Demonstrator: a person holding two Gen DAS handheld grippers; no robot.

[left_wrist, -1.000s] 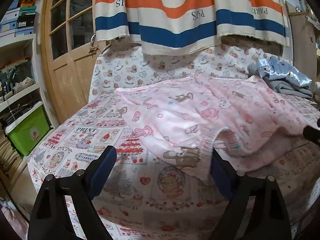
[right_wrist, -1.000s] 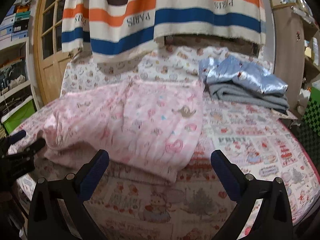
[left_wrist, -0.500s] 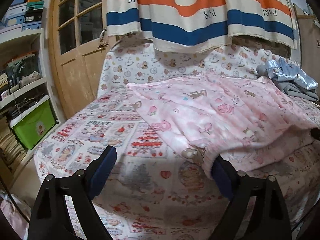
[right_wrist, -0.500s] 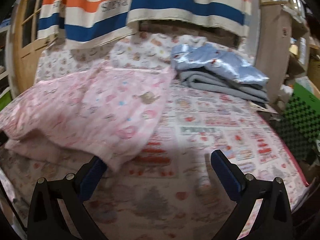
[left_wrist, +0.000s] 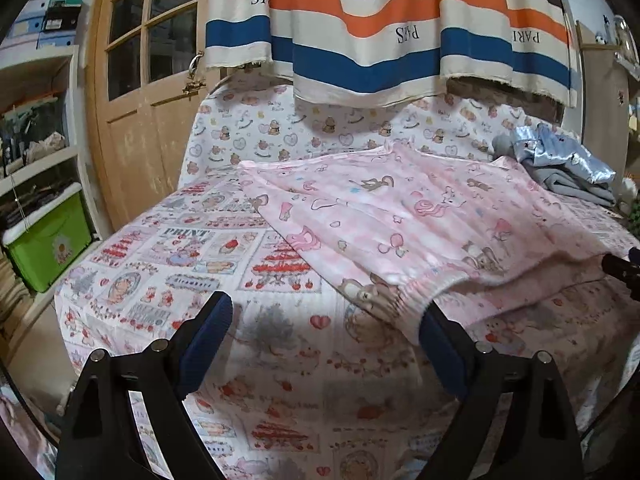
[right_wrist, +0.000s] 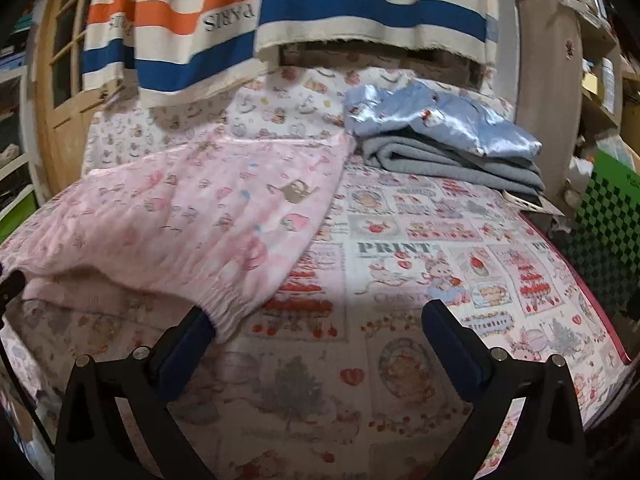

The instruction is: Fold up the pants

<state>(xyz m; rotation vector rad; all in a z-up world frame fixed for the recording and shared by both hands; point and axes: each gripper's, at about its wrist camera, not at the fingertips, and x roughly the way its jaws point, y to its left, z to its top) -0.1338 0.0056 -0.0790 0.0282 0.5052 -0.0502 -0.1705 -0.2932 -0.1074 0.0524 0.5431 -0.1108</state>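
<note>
Pants (left_wrist: pixel 404 220), pink and printed, lie spread on the bed (left_wrist: pixel 168 272), waistband nearest. Left gripper (left_wrist: pixel 326 330) and right gripper (right_wrist: pixel 316 328) hover, jaws wide, holding nothing.

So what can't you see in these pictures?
- Pants: the lower layer is hidden under the top fold, in both views.
- Grey cloth: partly covered by the blue satin piece, right wrist view.
- Right gripper: only its tip shows in the left wrist view; the edge cuts it off.
- Shelf items: too small and dark, left wrist view.
</note>
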